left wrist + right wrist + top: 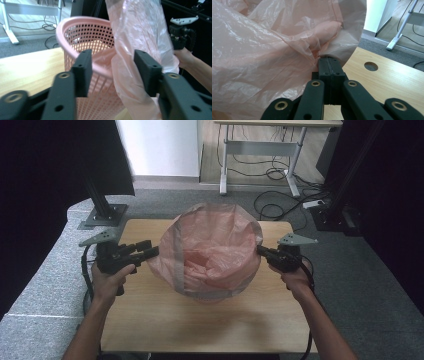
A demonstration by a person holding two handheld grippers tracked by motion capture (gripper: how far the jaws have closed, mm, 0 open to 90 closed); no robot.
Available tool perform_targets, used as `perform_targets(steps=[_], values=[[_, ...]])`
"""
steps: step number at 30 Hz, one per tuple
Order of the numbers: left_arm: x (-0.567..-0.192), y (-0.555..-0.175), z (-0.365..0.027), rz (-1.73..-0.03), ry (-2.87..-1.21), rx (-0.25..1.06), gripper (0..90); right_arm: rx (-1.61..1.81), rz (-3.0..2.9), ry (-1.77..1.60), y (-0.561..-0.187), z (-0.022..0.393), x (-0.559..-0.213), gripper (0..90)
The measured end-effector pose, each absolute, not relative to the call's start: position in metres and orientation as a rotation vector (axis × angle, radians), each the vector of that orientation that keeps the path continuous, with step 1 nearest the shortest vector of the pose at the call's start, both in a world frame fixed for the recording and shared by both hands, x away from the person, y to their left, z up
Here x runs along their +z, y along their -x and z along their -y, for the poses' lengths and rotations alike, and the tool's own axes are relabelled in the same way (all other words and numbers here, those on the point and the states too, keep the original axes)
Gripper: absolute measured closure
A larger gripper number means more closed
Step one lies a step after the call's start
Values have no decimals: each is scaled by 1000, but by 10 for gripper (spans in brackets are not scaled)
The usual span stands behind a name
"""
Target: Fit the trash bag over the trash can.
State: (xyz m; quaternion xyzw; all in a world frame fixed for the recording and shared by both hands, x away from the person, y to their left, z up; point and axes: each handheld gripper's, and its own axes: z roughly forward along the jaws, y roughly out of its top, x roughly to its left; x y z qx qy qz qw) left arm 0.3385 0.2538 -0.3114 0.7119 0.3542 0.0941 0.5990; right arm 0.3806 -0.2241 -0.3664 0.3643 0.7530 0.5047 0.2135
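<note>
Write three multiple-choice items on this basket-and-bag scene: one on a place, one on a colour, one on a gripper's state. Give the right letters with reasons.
1. Where does the basket stand?
A. on the wooden table
B. on the grey floor
C. on the white desk at the back

2. What colour is the plastic bag?
A. blue
B. pale pink
C. black

3. How are the jaws of the right gripper?
A. wide open, nothing between them
B. shut on the bag's edge
C. shut on the basket's rim

Answers:
1 A: the high view shows the basket and the bag over it in the middle of the tabletop.
2 B: all three views show thin pale pink film.
3 B: the right gripper view shows the jaws pressed together with the film bunched at their tips. The left gripper is open, its jaws to either side of the rim and the bag.
</note>
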Motion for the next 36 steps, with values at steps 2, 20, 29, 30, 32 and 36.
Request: perform_targets(steps=[2,20,29,30,32,36], values=[[-304,-340,-252,-813,-1649,227,426,1399,-2091,-1009,-380,224,-365,894],[-309,-374,-218,-839,-1770,196,823,1391,-2092,-1002,-382,228,-362,892],[-314,-380,-237,-906,-1697,237,899,1376,-2074,-1014,-381,232,-364,895],[-316,-381,-239,-917,-1695,239,899,1376,-2078,-1013,-381,232,-365,896],[-322,-384,-244,-933,-1685,222,899,1374,-2092,-1011,-381,231,-369,895],[-338,-389,-253,-967,-1672,190,899,1381,-2116,-1007,-383,227,-375,896]])
